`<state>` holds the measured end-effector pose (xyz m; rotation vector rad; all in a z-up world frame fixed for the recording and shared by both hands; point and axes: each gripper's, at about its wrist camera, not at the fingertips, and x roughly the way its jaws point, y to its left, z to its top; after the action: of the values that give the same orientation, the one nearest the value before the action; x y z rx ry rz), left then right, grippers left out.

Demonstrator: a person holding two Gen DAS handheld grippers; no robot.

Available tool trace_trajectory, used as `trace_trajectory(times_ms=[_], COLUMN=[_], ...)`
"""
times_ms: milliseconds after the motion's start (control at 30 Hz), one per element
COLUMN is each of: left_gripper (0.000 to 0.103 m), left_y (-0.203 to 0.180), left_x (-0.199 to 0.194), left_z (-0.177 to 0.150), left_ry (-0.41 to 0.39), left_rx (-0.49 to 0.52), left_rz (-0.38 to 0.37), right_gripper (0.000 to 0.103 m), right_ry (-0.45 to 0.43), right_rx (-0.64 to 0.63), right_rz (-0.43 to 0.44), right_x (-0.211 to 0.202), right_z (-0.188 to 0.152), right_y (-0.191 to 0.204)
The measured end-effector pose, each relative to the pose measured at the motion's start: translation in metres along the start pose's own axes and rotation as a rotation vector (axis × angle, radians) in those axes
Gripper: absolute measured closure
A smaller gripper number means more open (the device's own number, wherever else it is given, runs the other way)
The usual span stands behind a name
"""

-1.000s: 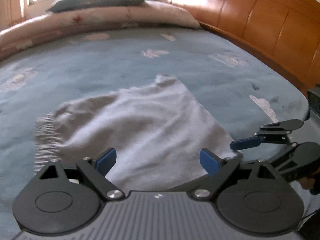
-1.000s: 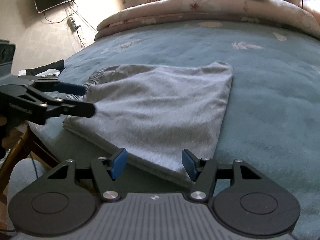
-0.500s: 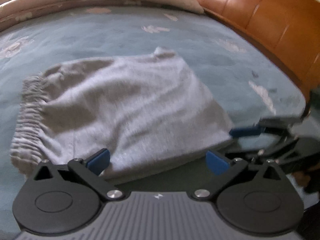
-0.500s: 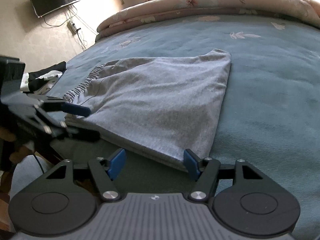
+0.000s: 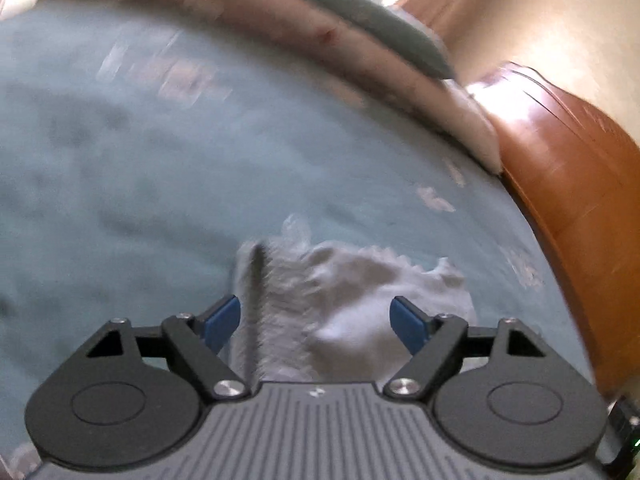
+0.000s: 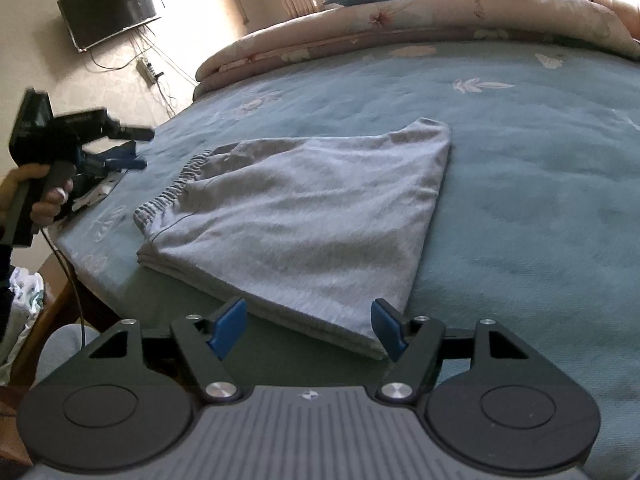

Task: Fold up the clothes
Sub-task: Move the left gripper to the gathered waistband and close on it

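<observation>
Folded grey shorts (image 6: pixel 304 216) on bed

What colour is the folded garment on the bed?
Light grey; the folded garment shows best in the right wrist view.

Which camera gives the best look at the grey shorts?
The right wrist view: the grey shorts lie sharp and almost whole on the bed, waistband included. The left wrist view shows only a blurred, bunched part, partly behind its own gripper.

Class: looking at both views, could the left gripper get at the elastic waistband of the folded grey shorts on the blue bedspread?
Probably yes. The left gripper hangs off the waistband end of the grey shorts, jaws closing on nothing, only bare bedspread between.
</observation>
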<state>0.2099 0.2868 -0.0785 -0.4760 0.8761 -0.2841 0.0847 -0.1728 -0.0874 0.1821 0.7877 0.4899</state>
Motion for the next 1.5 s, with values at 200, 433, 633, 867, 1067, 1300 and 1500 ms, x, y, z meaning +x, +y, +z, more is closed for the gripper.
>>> trace_trajectory(times_ms=[200,433,633,867,1067,1300,1500], left_gripper=[0.022,0.022,0.022,0.021,0.020,0.013,0.050], left_y=[0.045,0.056,0.060,0.049,0.051,0.029,0.028], left_x=[0.036,0.058,0.089,0.083,0.081,0.109,0.100], left_z=[-0.025,-0.020,0.004,-0.013,-0.017,0.012,0.007], left_ry=[0.106,0.145,0.146,0.202,0.225,0.290,0.277], left_rx=[-0.145,-0.220,-0.259,-0.221,-0.219,-0.098,-0.036], left_rz=[-0.066,-0.245,-0.319,-0.352,-0.374,-0.354,-0.257], right_gripper=[0.030,0.030,0.030,0.030,0.030,0.030,0.029], right_ry=[0.027,0.043,0.049,0.038,0.044,0.010,-0.002], right_rx=[0.000,-0.037,-0.042,-0.047,-0.022,0.076,0.173], right_rz=[-0.052,-0.081,-0.092,-0.096,-0.089,-0.037,0.009], right_x=[0.009,0.024,0.030,0.026,0.028,0.028,0.038], right_z=[0.006,0.016,0.021,0.022,0.022,0.032,0.053], right_y=[-0.001,0.005,0.008,0.005,-0.008,-0.027,-0.057])
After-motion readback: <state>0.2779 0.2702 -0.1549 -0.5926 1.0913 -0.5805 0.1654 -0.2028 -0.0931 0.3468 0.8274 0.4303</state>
